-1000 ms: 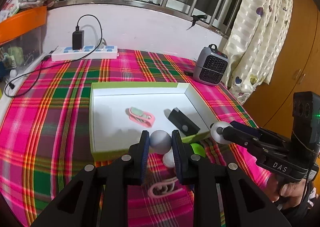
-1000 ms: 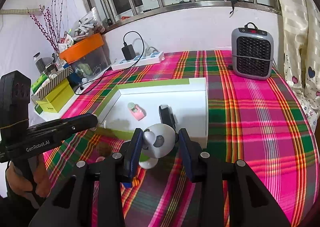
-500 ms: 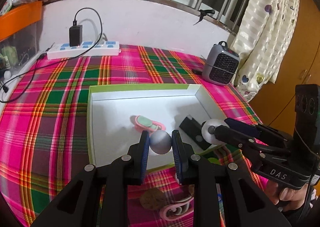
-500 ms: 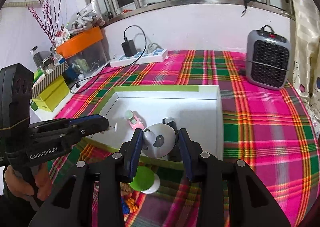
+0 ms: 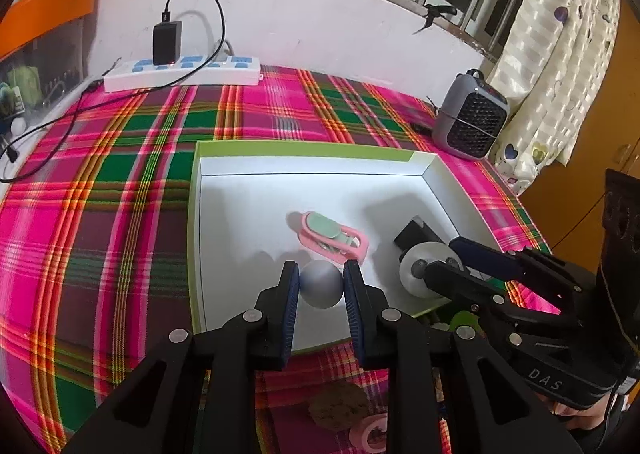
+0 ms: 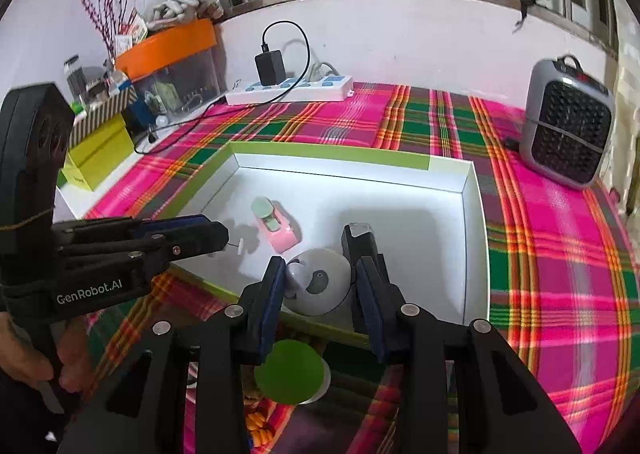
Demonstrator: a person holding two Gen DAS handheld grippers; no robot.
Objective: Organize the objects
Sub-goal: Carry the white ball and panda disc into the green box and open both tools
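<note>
My left gripper (image 5: 320, 286) is shut on a grey ball (image 5: 321, 284) and holds it over the near part of a white box with a green rim (image 5: 304, 151). My right gripper (image 6: 320, 284) is shut on a round white panda toy (image 6: 318, 286), also over the box's near edge (image 6: 332, 159); it shows in the left wrist view (image 5: 420, 268) too. In the box lie a pink clip with a mint pad (image 5: 332, 238) (image 6: 276, 223) and a black block (image 5: 416, 234) (image 6: 360, 240).
A green disc (image 6: 290, 372), a brown cookie-like piece (image 5: 340, 402) and a pink ring (image 5: 368, 432) lie on the plaid cloth in front of the box. A grey heater (image 6: 568, 133) stands at the right, a power strip (image 5: 180, 69) by the wall.
Both grippers moved forward with their loads, from in front of the box to over its near part. Neither grip changed.
</note>
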